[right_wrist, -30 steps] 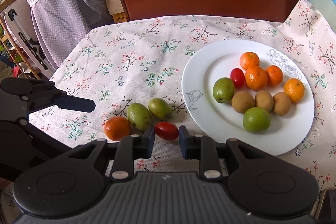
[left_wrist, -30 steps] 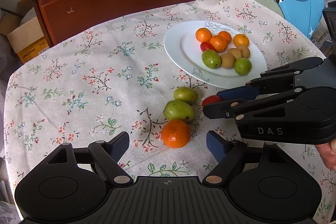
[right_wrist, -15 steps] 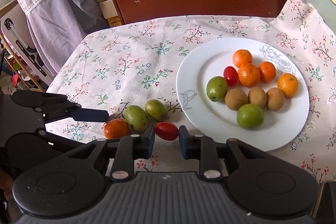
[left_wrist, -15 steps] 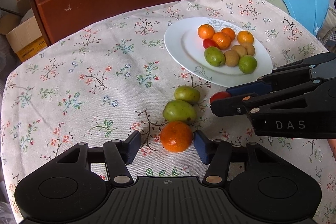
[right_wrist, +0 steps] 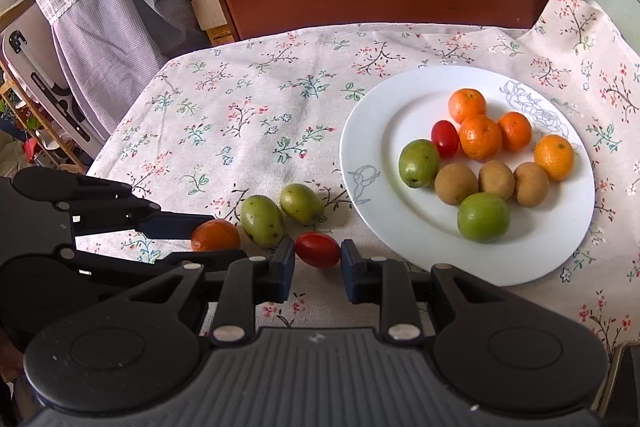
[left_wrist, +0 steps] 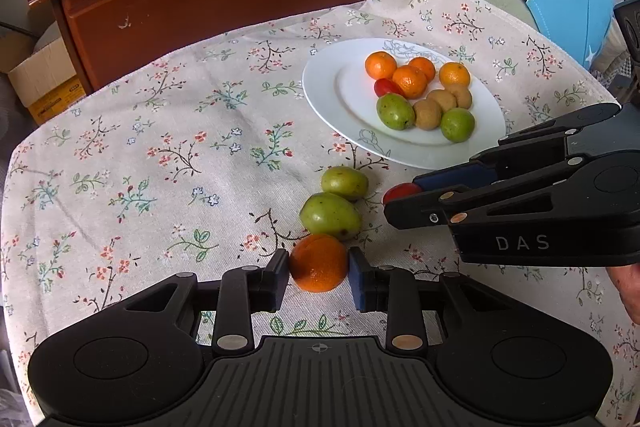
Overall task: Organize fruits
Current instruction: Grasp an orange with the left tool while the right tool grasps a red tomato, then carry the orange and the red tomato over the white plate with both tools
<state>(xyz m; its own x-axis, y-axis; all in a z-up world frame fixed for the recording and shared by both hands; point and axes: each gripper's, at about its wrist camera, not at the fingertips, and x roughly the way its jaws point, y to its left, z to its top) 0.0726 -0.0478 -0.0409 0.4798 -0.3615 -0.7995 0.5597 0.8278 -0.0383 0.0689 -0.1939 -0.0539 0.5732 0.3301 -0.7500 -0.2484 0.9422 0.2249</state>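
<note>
Left gripper (left_wrist: pixel 319 263): jaws have just been closing, pads now pressed on both sides of the orange (left_wrist: pixel 319 263) lying on the tablecloth (left_wrist: pixel 160 155). Right gripper (right_wrist: pixel 318 250): clamped on the red tomato (right_wrist: pixel 318 250), also on the cloth, near the plate (right_wrist: pixel 372 151). Two green fruits (left_wrist: pixel 331 215) lie between orange and plate.
</note>
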